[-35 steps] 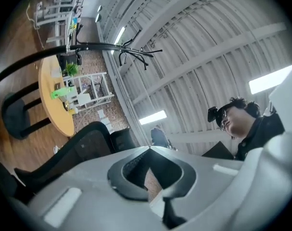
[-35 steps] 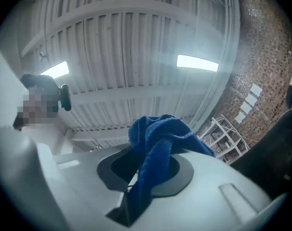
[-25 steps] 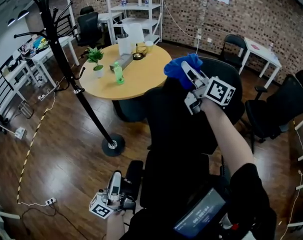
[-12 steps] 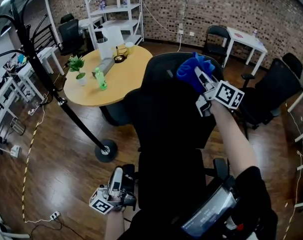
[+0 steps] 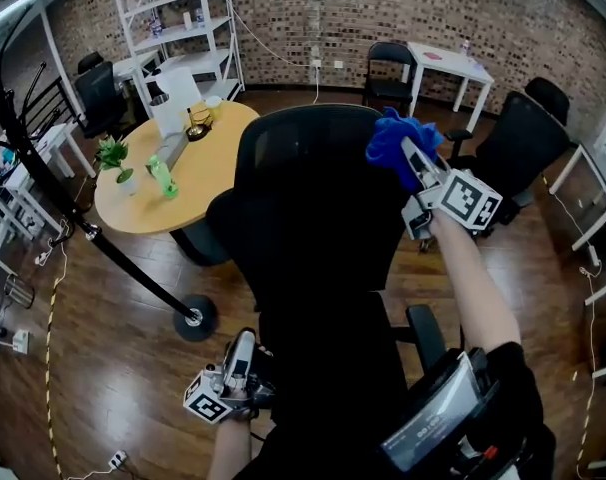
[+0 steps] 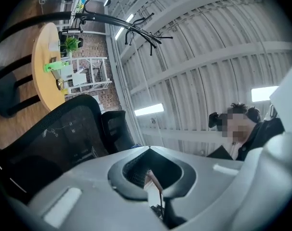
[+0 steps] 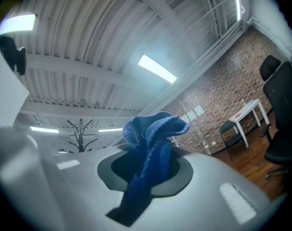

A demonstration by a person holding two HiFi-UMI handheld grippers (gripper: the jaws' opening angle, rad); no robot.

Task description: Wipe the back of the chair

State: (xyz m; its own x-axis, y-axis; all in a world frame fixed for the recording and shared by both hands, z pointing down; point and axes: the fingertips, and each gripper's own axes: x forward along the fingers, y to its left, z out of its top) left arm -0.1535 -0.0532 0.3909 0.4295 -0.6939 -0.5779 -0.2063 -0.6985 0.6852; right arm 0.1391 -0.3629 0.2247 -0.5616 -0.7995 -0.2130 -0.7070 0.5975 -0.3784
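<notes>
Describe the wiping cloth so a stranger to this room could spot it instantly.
Find the large black office chair in the middle of the head view, beside the round wooden table. At the upper right edge of its backrest, the right gripper is shut on a crumpled cloth. It is the only bright blue thing among the black chairs around it.

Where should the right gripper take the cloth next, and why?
Probably sweep it leftward across the backrest: the right gripper is shut on the blue cloth at the backrest's upper right edge, with the broad black surface spread to its left and below.
</notes>
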